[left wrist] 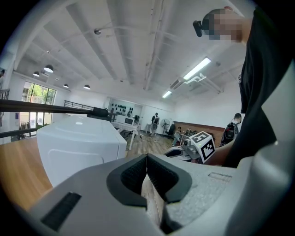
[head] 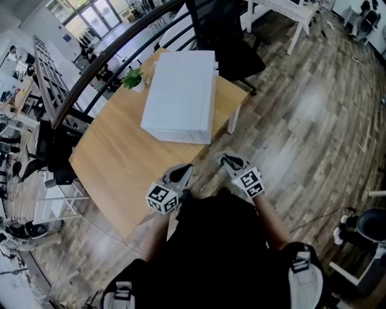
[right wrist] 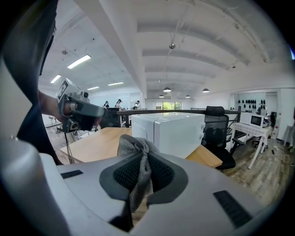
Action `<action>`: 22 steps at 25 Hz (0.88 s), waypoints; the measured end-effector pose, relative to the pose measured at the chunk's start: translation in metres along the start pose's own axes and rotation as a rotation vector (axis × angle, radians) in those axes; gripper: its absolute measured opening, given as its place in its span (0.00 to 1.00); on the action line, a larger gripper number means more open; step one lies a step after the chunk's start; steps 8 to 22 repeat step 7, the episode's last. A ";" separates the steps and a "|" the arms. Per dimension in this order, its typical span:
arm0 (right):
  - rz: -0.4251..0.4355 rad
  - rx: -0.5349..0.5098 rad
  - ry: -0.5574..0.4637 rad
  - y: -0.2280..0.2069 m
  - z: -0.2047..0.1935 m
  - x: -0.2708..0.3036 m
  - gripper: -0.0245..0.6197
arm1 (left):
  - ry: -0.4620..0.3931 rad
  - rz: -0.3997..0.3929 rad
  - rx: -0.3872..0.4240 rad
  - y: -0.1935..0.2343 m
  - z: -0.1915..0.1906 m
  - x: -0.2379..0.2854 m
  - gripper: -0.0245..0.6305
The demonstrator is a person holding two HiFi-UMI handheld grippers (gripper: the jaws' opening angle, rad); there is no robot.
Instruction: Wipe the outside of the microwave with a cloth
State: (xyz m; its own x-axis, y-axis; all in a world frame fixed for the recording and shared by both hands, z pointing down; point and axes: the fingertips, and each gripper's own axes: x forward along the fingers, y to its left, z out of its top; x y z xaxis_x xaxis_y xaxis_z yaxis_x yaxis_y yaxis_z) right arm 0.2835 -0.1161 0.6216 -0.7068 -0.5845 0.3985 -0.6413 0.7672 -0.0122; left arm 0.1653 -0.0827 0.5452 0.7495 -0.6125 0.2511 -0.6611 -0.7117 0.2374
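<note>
The white microwave (head: 181,96) stands at the far end of a wooden table (head: 114,157). Both grippers hang close to my body, short of the table's near corner and apart from the microwave. My right gripper (head: 224,159) is shut on a grey cloth (right wrist: 135,150), which bunches up above its jaws, with the microwave (right wrist: 173,131) straight ahead of it. My left gripper (head: 184,173) is shut with nothing in it, its pads (left wrist: 138,173) pressed together, and the microwave (left wrist: 78,147) is ahead to its left.
A small potted plant (head: 134,78) sits at the table's far left corner beside the microwave. A black office chair (head: 232,45) stands behind the table, a dark railing (head: 102,60) runs along its left, and a white desk (head: 283,12) is farther back. Wooden floor lies to the right.
</note>
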 end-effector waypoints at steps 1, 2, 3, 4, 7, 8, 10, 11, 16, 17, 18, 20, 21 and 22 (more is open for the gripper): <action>0.001 0.004 -0.001 -0.001 -0.002 -0.003 0.09 | 0.002 0.002 0.000 -0.003 -0.001 0.001 0.04; 0.001 0.006 -0.002 -0.003 -0.004 -0.006 0.09 | 0.004 0.004 -0.002 -0.007 -0.002 0.002 0.04; -0.001 0.007 -0.001 -0.005 -0.006 -0.009 0.09 | 0.005 0.005 -0.003 -0.010 -0.003 0.003 0.04; -0.003 0.009 -0.001 -0.007 -0.008 -0.012 0.09 | 0.005 0.005 -0.003 -0.014 -0.004 0.004 0.04; -0.010 0.012 -0.003 -0.013 -0.013 -0.019 0.09 | 0.009 0.011 -0.002 -0.021 -0.007 0.008 0.04; -0.010 0.012 -0.003 -0.013 -0.013 -0.019 0.09 | 0.009 0.011 -0.002 -0.021 -0.007 0.008 0.04; -0.010 0.012 -0.003 -0.013 -0.013 -0.019 0.09 | 0.009 0.011 -0.002 -0.021 -0.007 0.008 0.04; -0.010 0.012 -0.003 -0.013 -0.013 -0.019 0.09 | 0.009 0.011 -0.002 -0.021 -0.007 0.008 0.04; -0.010 0.012 -0.003 -0.013 -0.013 -0.019 0.09 | 0.009 0.011 -0.002 -0.021 -0.007 0.008 0.04; -0.010 0.012 -0.003 -0.013 -0.013 -0.019 0.09 | 0.009 0.011 -0.002 -0.021 -0.007 0.008 0.04; -0.010 0.012 -0.003 -0.013 -0.013 -0.019 0.09 | 0.009 0.011 -0.002 -0.021 -0.007 0.008 0.04; -0.010 0.012 -0.003 -0.013 -0.013 -0.019 0.09 | 0.009 0.011 -0.002 -0.021 -0.007 0.008 0.04; -0.010 0.012 -0.003 -0.013 -0.013 -0.019 0.09 | 0.009 0.011 -0.002 -0.021 -0.007 0.008 0.04; -0.010 0.012 -0.003 -0.013 -0.013 -0.019 0.09 | 0.009 0.011 -0.002 -0.021 -0.007 0.008 0.04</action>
